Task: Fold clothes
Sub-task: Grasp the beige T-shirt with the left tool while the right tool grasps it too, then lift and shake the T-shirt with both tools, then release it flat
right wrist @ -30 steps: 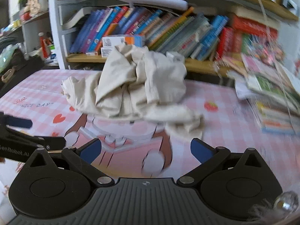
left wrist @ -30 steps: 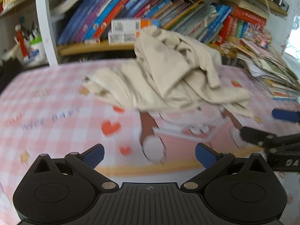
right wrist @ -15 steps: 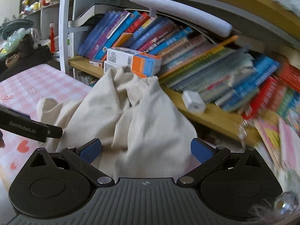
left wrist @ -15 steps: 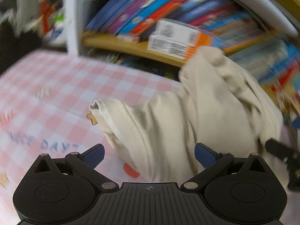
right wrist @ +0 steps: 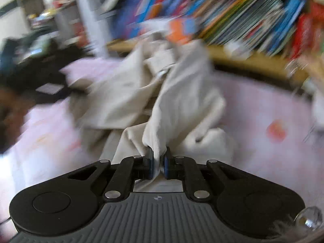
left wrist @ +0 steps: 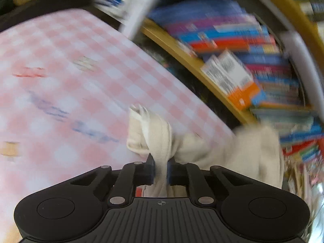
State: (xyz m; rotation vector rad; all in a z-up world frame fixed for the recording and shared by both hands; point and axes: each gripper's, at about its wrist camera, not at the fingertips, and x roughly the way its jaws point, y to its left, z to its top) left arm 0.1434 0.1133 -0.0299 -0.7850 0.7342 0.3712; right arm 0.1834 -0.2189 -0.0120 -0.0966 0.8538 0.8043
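Observation:
A crumpled cream garment (right wrist: pixel 182 93) lies on the pink checked tablecloth (left wrist: pixel 60 60). In the left wrist view my left gripper (left wrist: pixel 161 162) has its jaws closing on a ribbed edge of the garment (left wrist: pixel 156 133), and the blue pads press the cloth from both sides. In the right wrist view my right gripper (right wrist: pixel 158 156) is likewise closing on a bunched fold of the same garment, with cloth pinched between its pads. Both views are blurred by motion.
A wooden bookshelf (left wrist: pixel 232 46) packed with colourful books (right wrist: pixel 243 14) runs along the table's far edge, and an orange and white box (left wrist: pixel 232 79) sits on it. A dark blurred shape (right wrist: pixel 30 85) shows at the left of the right wrist view. Pink cloth (right wrist: pixel 263 101) lies bare on the right.
Both grippers stood wide open before and now clamp the garment. The left one has swung over to the garment's left edge and rolled; the right one has moved in onto the pile.

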